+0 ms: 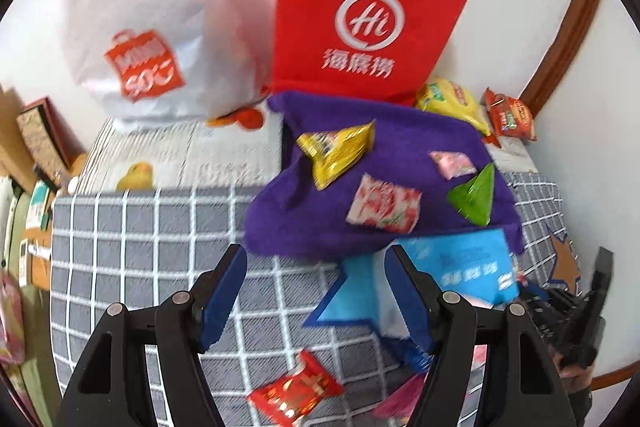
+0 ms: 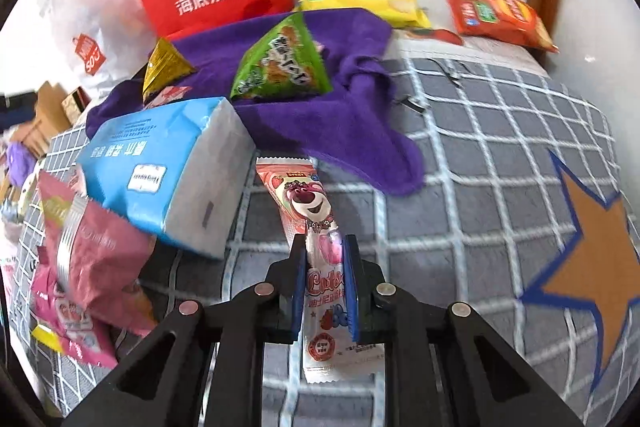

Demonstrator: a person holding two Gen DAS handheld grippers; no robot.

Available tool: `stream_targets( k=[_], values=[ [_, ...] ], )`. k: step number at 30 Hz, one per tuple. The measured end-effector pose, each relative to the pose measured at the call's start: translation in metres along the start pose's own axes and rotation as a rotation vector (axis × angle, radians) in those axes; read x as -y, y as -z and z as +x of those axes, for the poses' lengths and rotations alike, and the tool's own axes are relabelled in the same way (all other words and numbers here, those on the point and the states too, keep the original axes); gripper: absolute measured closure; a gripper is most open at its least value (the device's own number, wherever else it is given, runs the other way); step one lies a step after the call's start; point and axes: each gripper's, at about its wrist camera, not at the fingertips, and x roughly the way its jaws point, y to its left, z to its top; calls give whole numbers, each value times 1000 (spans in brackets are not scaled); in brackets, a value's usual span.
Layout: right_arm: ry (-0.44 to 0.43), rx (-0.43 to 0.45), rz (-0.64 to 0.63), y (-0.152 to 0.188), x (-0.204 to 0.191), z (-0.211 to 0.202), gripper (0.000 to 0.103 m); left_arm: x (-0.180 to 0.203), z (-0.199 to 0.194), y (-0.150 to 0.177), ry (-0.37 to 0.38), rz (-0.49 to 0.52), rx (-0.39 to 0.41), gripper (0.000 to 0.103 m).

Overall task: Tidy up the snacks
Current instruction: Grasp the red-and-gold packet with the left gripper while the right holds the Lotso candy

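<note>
My right gripper (image 2: 326,243) is shut on a long pink bear-print snack packet (image 2: 310,201), which sticks out ahead over the grey checked bedspread (image 2: 460,147). My left gripper (image 1: 317,254) is open and holds nothing, just short of a purple cloth (image 1: 320,211). On that cloth lie a yellow packet (image 1: 336,151), a pink-and-white strawberry packet (image 1: 384,207), a small pink packet (image 1: 452,163) and a green triangular packet (image 1: 476,199). A red packet (image 1: 296,391) lies on the bedspread under the left gripper.
A blue tissue pack (image 2: 160,171) leans beside several pink packets (image 2: 92,255). A red bag (image 1: 368,11) and a white plastic bag (image 1: 140,27) stand against the wall. A yellow chip bag (image 2: 368,3) and an orange packet (image 2: 500,17) lie at the back.
</note>
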Motion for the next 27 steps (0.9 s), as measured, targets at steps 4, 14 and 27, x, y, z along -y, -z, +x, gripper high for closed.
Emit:
stream_targets(
  k=[4, 14, 27],
  values=[
    [-52, -15, 55, 15, 2, -6, 85, -13, 10, 27, -4, -14, -33, 34],
    [-42, 40, 105, 26, -1, -5, 83, -18, 40, 93, 37, 86, -108, 34],
    [27, 64, 47, 34, -13, -7, 82, 2, 37, 138, 55, 276, -71, 32]
  ],
)
